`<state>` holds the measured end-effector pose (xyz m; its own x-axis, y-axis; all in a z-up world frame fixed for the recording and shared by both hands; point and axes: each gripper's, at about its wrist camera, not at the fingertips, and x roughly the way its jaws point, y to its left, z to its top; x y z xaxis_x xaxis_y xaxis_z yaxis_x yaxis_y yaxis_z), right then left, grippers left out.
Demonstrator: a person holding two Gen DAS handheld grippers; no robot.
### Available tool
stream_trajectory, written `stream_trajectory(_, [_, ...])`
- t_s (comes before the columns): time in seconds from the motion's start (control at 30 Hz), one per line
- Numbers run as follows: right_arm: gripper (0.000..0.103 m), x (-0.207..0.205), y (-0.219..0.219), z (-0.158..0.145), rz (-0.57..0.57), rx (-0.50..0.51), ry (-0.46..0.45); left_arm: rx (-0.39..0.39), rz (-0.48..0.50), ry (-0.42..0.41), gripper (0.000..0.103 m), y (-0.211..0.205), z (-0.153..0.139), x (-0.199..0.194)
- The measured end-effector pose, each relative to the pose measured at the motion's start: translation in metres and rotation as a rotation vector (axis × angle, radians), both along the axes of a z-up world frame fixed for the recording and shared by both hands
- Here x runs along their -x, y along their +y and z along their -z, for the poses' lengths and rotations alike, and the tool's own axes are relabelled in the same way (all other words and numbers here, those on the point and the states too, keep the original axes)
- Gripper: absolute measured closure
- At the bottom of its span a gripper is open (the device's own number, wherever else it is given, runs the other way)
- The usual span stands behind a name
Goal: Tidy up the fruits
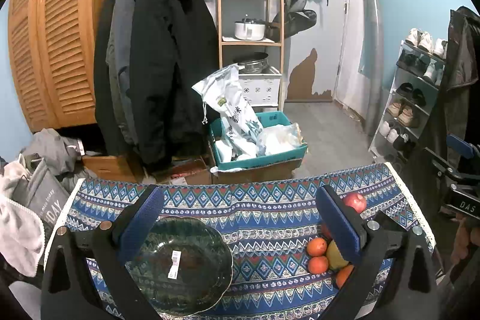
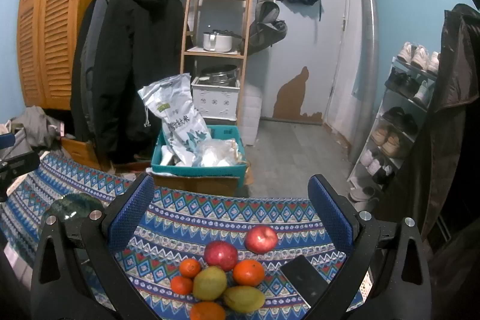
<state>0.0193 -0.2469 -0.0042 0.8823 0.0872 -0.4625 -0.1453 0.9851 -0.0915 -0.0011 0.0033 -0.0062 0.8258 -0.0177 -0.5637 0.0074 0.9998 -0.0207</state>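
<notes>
1. Fruits lie clustered on the patterned tablecloth: two red, four orange, two yellow-green.
2. Right gripper hangs above the cluster, released, nothing between its fingers.
3. Black phone lies at 3 o'clock of the cluster.
4. Green bowl sits at 9 o'clock, well apart.
5. Left gripper hangs released, grasping nothing.

Glossy dark glass bowl on woven patterned tablecloth; smooth-skinned fruit.
</notes>
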Motion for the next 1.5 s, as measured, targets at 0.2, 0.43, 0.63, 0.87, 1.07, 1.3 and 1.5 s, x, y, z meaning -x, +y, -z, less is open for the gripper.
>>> stream_trajectory(0.2, [0.003,-0.0002,-0.0004,-0.0008,0.0,-0.001,0.001,0.002,0.0,0.002,0.001,0.0016,-0.0007,-0.0015])
stream_trajectory(0.43, [0.003,0.0,0.0004,-0.0013,-0.001,-0.002,0.0,0.002,0.002,0.003,0.001,0.0001,0.0003,-0.0008])
stream_trajectory(0.63, [0.003,-0.0001,0.0003,-0.0016,-0.001,-0.003,0.0,0.003,0.002,0.004,0.001,0.0001,0.0003,-0.0001])
stream_trajectory(0.87, [0.003,-0.0002,0.0004,-0.0019,-0.001,-0.004,0.001,0.015,-0.005,0.001,0.001,0.0024,-0.001,0.001])
stream_trajectory(1.07, [0.003,-0.0001,0.0016,-0.0021,-0.002,-0.004,0.0,0.017,-0.002,0.0,0.001,0.005,-0.0021,0.0013])
stream_trajectory(1.3, [0.003,-0.0001,0.0017,-0.0022,-0.001,-0.003,0.0,0.018,-0.004,-0.001,0.001,0.0043,-0.0022,0.0011])
stream_trajectory(1.5, [0.003,0.0002,0.0017,-0.0024,-0.002,-0.004,0.0,0.017,-0.004,0.0,0.001,0.0041,-0.002,0.0012])
